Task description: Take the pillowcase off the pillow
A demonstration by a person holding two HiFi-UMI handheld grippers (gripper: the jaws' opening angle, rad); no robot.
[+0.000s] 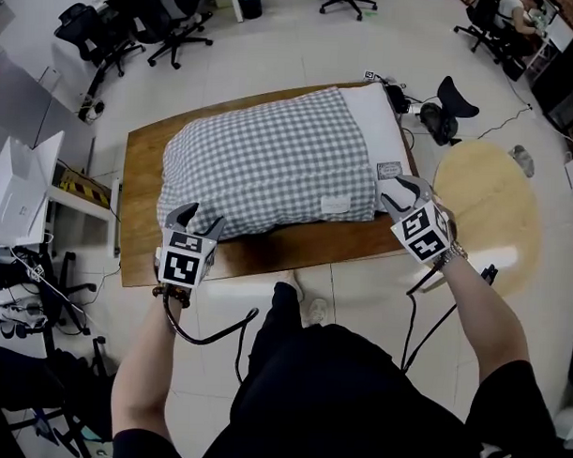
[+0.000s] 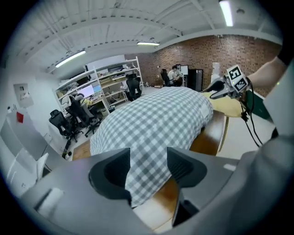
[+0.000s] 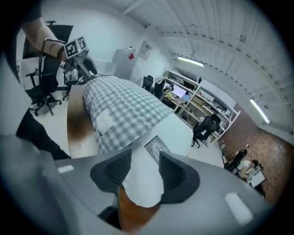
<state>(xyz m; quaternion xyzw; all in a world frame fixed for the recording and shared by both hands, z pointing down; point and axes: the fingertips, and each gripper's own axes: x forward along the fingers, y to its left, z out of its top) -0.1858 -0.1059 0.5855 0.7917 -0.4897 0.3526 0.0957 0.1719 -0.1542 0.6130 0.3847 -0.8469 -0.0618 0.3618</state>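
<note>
Seen from above, a pillow (image 1: 377, 119) in a grey-and-white checked pillowcase (image 1: 270, 162) lies across a brown wooden table (image 1: 141, 218). The case still covers most of it; only the plain white end on the right sticks out, with a printed label (image 1: 389, 170) near its front corner. A small white tag (image 1: 336, 204) is sewn on the case by its open edge. A person in black (image 1: 356, 395) stands at the table's near side, holding one gripper in each hand. The left tongs (image 1: 195, 217) are at the pillow's front left corner; the left gripper view shows them apart, with the checked corner between them and not squeezed. The right tongs (image 1: 405, 193) are at the front right corner — the right gripper view shows them apart too, with the bare white pillow corner between them and the wood below. Beyond the table are a pale floor and black office chairs (image 1: 172, 22); a light round tabletop (image 1: 489, 207) stands just to the right.
</note>
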